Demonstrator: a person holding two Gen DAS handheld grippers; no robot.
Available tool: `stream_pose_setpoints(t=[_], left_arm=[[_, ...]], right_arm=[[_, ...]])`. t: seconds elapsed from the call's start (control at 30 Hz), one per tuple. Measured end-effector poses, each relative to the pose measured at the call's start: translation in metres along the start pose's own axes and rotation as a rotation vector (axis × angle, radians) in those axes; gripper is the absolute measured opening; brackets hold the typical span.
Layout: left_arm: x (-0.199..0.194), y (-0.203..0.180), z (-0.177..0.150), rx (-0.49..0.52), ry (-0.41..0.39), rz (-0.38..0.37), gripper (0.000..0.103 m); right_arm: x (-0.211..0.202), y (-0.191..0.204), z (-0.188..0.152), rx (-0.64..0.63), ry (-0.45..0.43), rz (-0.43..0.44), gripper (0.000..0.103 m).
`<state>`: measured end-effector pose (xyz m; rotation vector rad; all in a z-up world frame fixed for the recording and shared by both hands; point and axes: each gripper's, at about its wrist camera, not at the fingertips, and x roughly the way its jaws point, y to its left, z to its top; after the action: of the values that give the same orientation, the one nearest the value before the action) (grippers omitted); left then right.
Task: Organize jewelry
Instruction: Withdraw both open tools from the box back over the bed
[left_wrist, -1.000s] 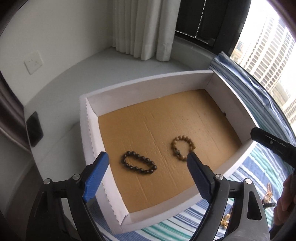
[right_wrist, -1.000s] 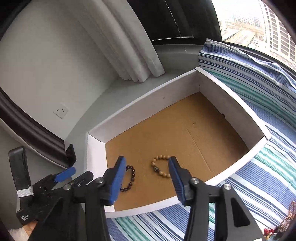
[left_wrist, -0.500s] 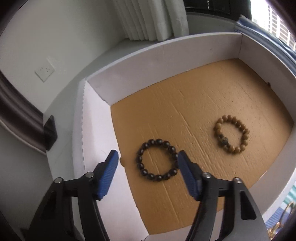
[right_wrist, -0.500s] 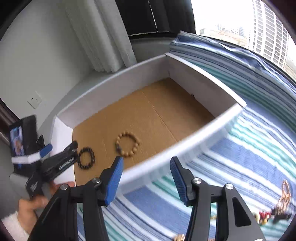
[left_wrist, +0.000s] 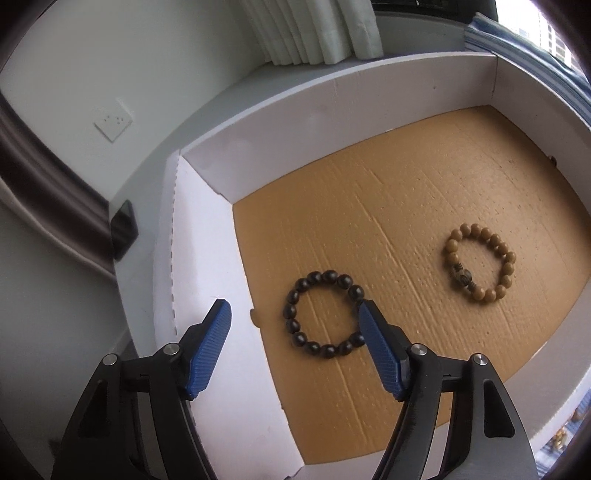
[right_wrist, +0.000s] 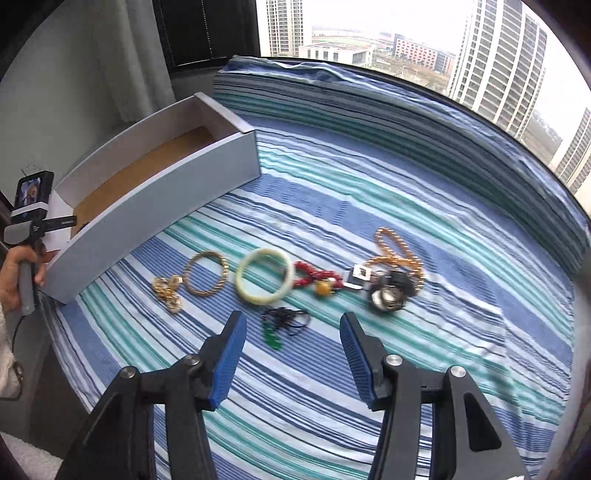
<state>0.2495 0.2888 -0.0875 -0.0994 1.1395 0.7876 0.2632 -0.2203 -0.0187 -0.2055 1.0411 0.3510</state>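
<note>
A white box (left_wrist: 332, 99) with a brown cardboard floor holds a black bead bracelet (left_wrist: 323, 314) and a tan bead bracelet (left_wrist: 480, 269). My left gripper (left_wrist: 295, 347) is open and empty, hovering over the black bracelet near the box's left wall. My right gripper (right_wrist: 293, 360) is open and empty above the striped cloth (right_wrist: 406, 177). Ahead of it lie a gold chain (right_wrist: 168, 291), a gold bangle (right_wrist: 205, 272), a pale jade bangle (right_wrist: 265, 275), a red bead piece (right_wrist: 316, 277), a green pendant on black cord (right_wrist: 282, 325), and a gold bead necklace with a dark tangle (right_wrist: 395, 266).
The box (right_wrist: 155, 199) sits at the cloth's left end in the right wrist view, with the left hand-held gripper (right_wrist: 27, 225) beside it. A window with city buildings runs behind the cloth. White curtains (left_wrist: 314, 29) and a wall socket (left_wrist: 112, 120) are behind the box.
The left gripper moved closer and lower over the black bracelet. The right gripper swung right, away from the box, and now faces the loose jewelry on the cloth.
</note>
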Motion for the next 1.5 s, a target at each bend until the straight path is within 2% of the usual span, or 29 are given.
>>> stream_pose_setpoints(t=[0.13, 0.23, 0.37, 0.5, 0.67, 0.77, 0.9, 0.97, 1.1, 1.17, 1.23, 1.37, 1.5], left_arm=[[0.013, 0.005, 0.009, -0.010, 0.068, -0.052, 0.076], [0.017, 0.003, 0.012, 0.007, 0.084, -0.075, 0.076], [0.011, -0.003, 0.008, 0.029, 0.051, -0.086, 0.076], [0.004, -0.003, 0.000, 0.011, 0.011, -0.070, 0.076], [0.009, -0.001, 0.000, 0.001, 0.046, -0.093, 0.076], [0.014, 0.002, 0.000, 0.005, 0.067, -0.111, 0.076], [0.016, 0.006, 0.000, -0.004, 0.076, -0.160, 0.076], [0.008, 0.012, 0.000, -0.022, 0.028, -0.190, 0.076], [-0.027, 0.028, -0.006, -0.055, -0.060, -0.124, 0.078], [-0.052, 0.038, -0.017, -0.094, -0.092, -0.104, 0.087], [-0.076, 0.047, -0.033, -0.139, -0.113, -0.095, 0.090], [-0.115, 0.049, -0.067, -0.133, -0.058, -0.131, 0.091], [-0.144, 0.041, -0.097, -0.146, -0.003, -0.232, 0.092]], right_arm=[[-0.006, -0.005, -0.005, 0.114, 0.024, -0.062, 0.054], [0.010, 0.011, -0.007, 0.188, 0.057, -0.042, 0.054], [0.039, 0.050, 0.004, 0.151, 0.077, 0.015, 0.054], [0.039, 0.077, 0.015, 0.097, 0.027, 0.034, 0.054], [0.040, 0.098, 0.014, 0.097, 0.006, 0.057, 0.054], [0.044, 0.112, 0.001, 0.093, 0.051, 0.059, 0.054], [0.040, 0.110, -0.011, 0.109, 0.084, 0.005, 0.054], [0.028, 0.100, -0.009, 0.117, 0.056, -0.024, 0.054], [0.014, 0.084, 0.002, 0.041, -0.008, -0.010, 0.054], [0.018, 0.081, 0.004, -0.037, -0.040, 0.023, 0.057], [0.029, 0.080, 0.004, -0.120, -0.037, 0.041, 0.057], [0.034, 0.068, 0.008, -0.097, -0.024, 0.090, 0.057], [0.023, 0.064, 0.012, -0.105, -0.054, 0.097, 0.057]])
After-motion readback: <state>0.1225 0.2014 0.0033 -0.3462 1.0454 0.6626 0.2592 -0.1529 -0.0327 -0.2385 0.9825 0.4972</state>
